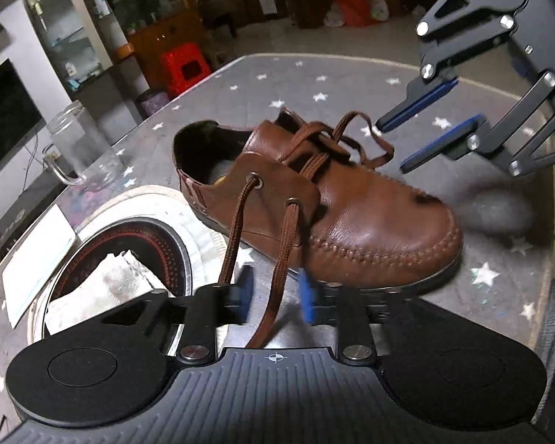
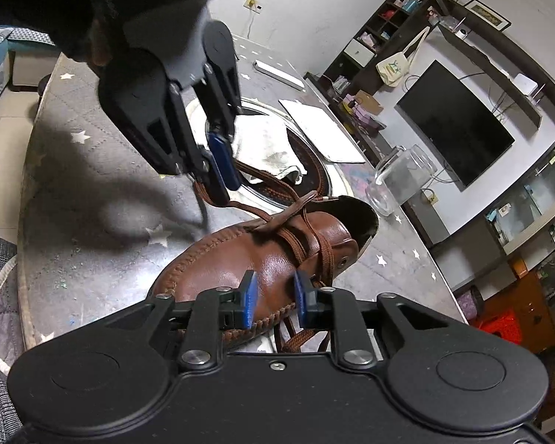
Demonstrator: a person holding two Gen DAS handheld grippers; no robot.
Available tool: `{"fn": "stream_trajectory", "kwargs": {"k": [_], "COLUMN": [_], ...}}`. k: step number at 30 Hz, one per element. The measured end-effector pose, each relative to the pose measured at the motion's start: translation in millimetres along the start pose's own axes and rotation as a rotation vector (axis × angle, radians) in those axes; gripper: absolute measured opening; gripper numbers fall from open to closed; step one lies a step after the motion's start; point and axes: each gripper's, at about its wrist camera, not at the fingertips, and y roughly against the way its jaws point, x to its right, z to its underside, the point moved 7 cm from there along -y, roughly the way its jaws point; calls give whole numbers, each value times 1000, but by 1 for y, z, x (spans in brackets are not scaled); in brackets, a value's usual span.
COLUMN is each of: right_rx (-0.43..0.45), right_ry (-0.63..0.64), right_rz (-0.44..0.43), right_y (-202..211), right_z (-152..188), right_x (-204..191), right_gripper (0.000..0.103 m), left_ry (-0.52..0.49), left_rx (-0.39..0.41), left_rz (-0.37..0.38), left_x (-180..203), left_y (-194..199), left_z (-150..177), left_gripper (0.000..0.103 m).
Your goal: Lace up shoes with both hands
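Nearest the left wrist camera, the left gripper (image 1: 275, 296) hangs low over the near tabletop edge, its blue-padded jaws parted with a clear gap. One strand of the brown shoelace (image 1: 281, 259) runs down between the pads without being pinched; a second strand passes just beside the left pad. Whether either pad touches the lace cannot be told, since the pads are blurred.

Both strands rise to two metal eyelets in the side flap of the brown leather shoe (image 1: 351, 218), which lies on the grey star-patterned tabletop (image 1: 481, 296) with its toe toward the right of that view. Across the tongue the lace crosses and throws a loose loop toward the right gripper (image 1: 392, 140), which hovers above the far side of the shoe, jaws apart and holding nothing, the loop just short of its pads.

From the right wrist view, the right gripper (image 2: 272, 298) sits over the toe stitching, with lace trailing beneath it.

Open tabletop lies beyond the toe, up to the curved edge. Behind the heel stands a clear glass mug (image 1: 79, 148). Beside the shoe's near flank is a round dark dish (image 1: 159, 236) holding a crumpled white cloth (image 1: 103, 288), with a white paper sheet (image 1: 37, 255) at its outer side.

No readable writing shows on any of them.
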Motion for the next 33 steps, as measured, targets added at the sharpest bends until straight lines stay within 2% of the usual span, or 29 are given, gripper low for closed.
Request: {"fn": "stream_trajectory", "kwargs": {"k": [7,9,12,15,21,25,33], "right_rx": [-2,-1,2,6,12,13,50], "right_ry": [-16,-19,-17,-24,-47,-75,-171], "right_rz": [-6,-8,-6,-5,-1,-5,-25], "right_y": [-1,0,0,1,4,5,12], "right_z": [5,5,6,5,5,6,3], "right_x": [-2,-3,-5,-5,-6,-6,-5], "right_gripper": [22,23,31,31,33,33,33], "left_ry": [-1,-3,-5,8,85,178,344], "left_rx": [-49,-50,-52,-46,52,129,175], "left_rz": [4,10,21,24,128,183,243], "left_x": [-3,-2,1,4,12,10,-4], "left_y": [-13,-13,-12,-8,22,38,36], "left_z": [4,4,4,2,-21,-47,-77], "left_gripper": [29,18,11,7,7,7,7]}}
